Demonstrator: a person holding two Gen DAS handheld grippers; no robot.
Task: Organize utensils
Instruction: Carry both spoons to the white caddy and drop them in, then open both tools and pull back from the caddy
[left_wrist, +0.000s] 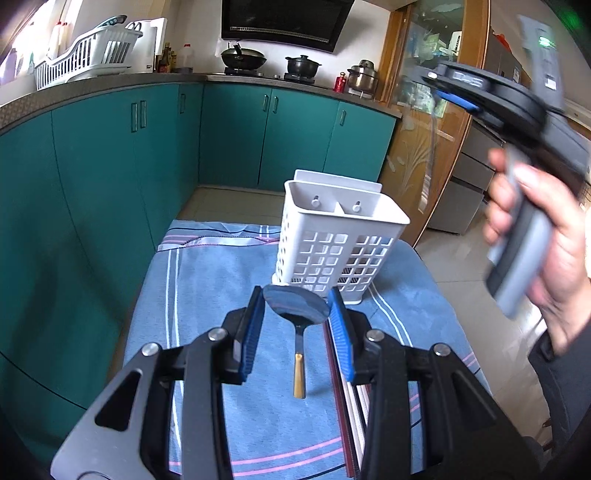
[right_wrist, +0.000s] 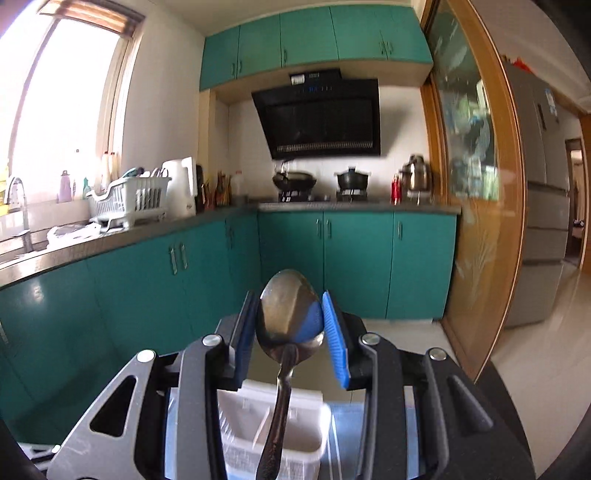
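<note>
Right gripper (right_wrist: 290, 317) clamped on steel spoon (right_wrist: 288, 314) by its bowl, handle hanging straight down over white caddy (right_wrist: 303, 439), nearer than left; left gripper (left_wrist: 297, 314) likewise pinching gold-handled spoon (left_wrist: 295, 306), caddy (left_wrist: 332, 243) just ahead on blue cloth (left_wrist: 207, 295)

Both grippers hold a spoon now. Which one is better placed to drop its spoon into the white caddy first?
Right. The right gripper holds its all-steel spoon directly above the white perforated plastic caddy, handle pointing down. The left gripper and its gold-handled spoon sit short of it.
</note>
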